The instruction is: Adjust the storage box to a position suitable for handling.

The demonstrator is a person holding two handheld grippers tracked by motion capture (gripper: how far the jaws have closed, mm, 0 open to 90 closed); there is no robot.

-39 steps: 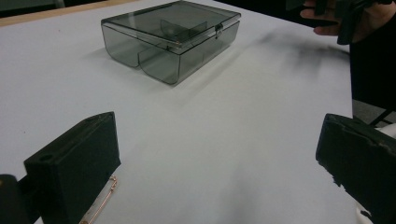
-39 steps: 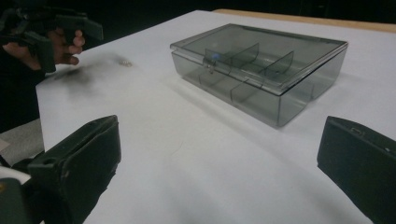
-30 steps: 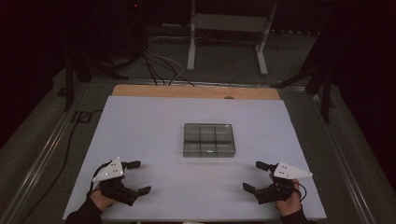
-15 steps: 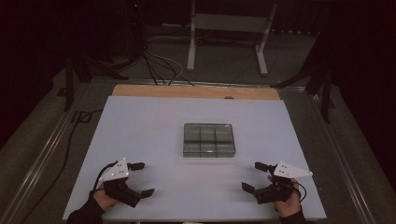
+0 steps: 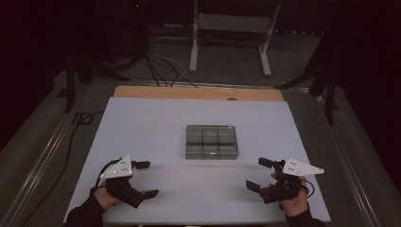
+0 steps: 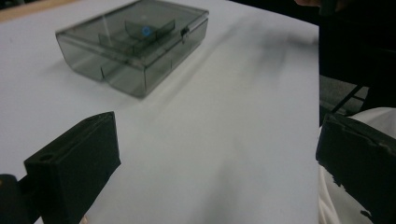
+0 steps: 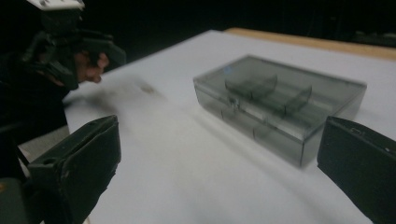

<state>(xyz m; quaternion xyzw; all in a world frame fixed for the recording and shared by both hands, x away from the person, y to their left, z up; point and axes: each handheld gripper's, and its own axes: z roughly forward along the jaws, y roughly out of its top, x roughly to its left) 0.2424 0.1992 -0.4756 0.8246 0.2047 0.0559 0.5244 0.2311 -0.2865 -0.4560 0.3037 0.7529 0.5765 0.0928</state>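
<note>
While the white tabletop (image 5: pixel 156 127) spans most of the high view, a smoky clear compartment box (image 5: pixel 211 141) sits at its centre, lid closed, dividers showing through; its compartments look bare, apart from a small blue dot (image 6: pixel 144 31) seen in the left gripper view. At lower left, the left tool (image 5: pixel 146 179) gapes released; at lower right, the right tool (image 5: pixel 259 173) too, both well apart from the box.

boxes: 1 (image 5: pixel 211 141) | tools: 2 (image 5: pixel 145 179) (image 5: pixel 259 173) | tables: 1 (image 5: pixel 142 127)
</note>
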